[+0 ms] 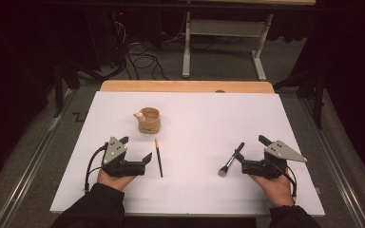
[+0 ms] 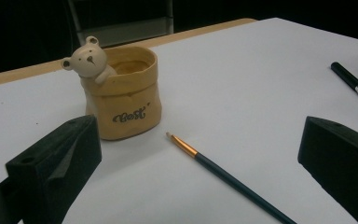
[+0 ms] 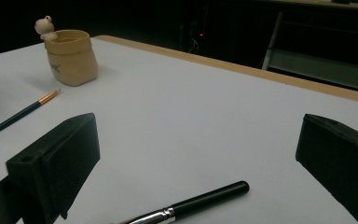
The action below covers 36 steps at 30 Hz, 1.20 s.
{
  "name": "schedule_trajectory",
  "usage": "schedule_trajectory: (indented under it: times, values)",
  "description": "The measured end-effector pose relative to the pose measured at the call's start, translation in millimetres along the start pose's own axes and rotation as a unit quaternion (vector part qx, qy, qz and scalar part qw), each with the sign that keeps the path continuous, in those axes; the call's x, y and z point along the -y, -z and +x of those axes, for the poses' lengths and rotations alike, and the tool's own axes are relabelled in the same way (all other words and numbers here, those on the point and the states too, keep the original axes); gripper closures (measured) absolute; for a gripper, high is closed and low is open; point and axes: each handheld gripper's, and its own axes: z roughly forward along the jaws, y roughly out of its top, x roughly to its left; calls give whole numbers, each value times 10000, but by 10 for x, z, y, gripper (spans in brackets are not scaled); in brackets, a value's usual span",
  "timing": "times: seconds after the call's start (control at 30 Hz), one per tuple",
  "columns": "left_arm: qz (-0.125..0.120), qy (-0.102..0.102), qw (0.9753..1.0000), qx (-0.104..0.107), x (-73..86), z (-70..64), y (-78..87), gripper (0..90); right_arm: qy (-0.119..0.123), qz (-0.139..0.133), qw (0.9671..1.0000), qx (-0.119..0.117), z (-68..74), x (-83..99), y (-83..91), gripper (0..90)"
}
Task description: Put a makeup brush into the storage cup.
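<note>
A tan ceramic pot [image 1: 148,120] with a small bear figure on its rim stands upright on the white table [image 1: 195,114]; it also appears as the pot [image 2: 123,93] and the pot [image 3: 71,57]. A thin paintbrush [image 1: 158,157] with a dark handle lies in front of it, right of my left gripper [image 1: 135,148], which is open and holds nothing. The paintbrush [image 2: 228,177] lies between the left jaws, ahead of them. A black makeup brush [image 1: 231,159] lies just left of my open right gripper [image 1: 251,148]; the makeup brush [image 3: 191,205] rests between its jaws, untouched.
A wooden strip [image 1: 185,86] runs along the table's far edge. Beyond it stand a metal table frame [image 1: 223,42] and cables [image 1: 142,59] on the floor. Metal rails [image 1: 38,152] flank the table.
</note>
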Motion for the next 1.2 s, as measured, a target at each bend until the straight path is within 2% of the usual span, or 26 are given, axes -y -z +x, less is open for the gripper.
schedule_trajectory:
  times: [0.87, 0.97, 1.2]
  values:
    - [-2, 60, 10000, -10, 8, 29, 8, 1, -43, -30, 10000, 23, -43, 56, -7, 5]
    - [9, 57, 10000, -1, 9, 29, 7, 1, -127, -65, 9999, 44, -41, 48, -8, 5]
    - [-17, 61, 10000, -6, 8, 34, 14, 1, -150, -93, 9998, 56, -23, 23, -1, 5]
